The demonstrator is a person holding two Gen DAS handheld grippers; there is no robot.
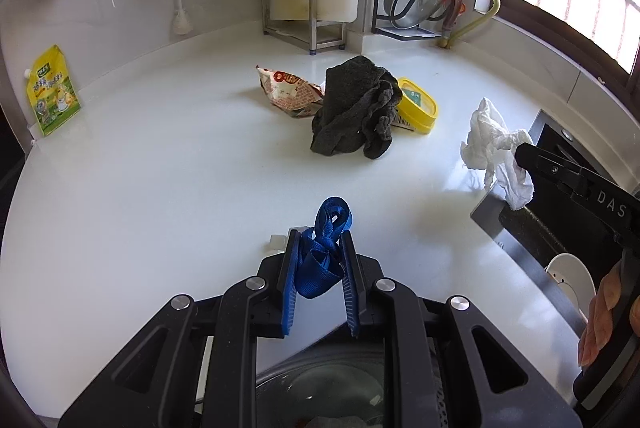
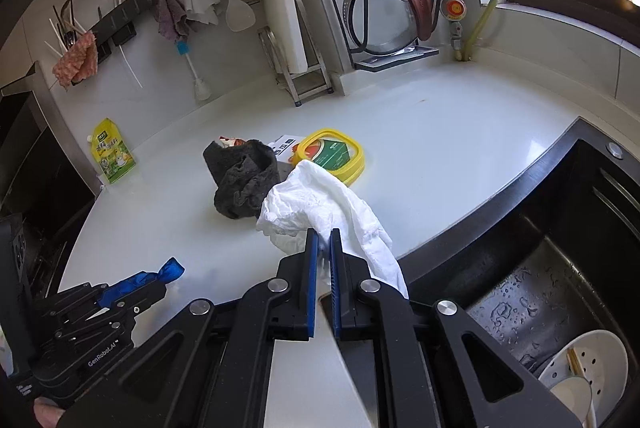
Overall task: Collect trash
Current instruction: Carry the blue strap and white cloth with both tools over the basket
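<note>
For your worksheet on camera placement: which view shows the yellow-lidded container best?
The right wrist view: the yellow-lidded container shows nearly its whole lid and label, only its near edge hidden by the white tissue. In the left wrist view the dark cloth covers its left part.

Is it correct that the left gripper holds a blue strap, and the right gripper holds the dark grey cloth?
Not quite. The left gripper does hold the blue strap, but the right gripper is shut on the crumpled white tissue, as the right wrist view shows. The dark grey cloth lies free on the white countertop.
</note>
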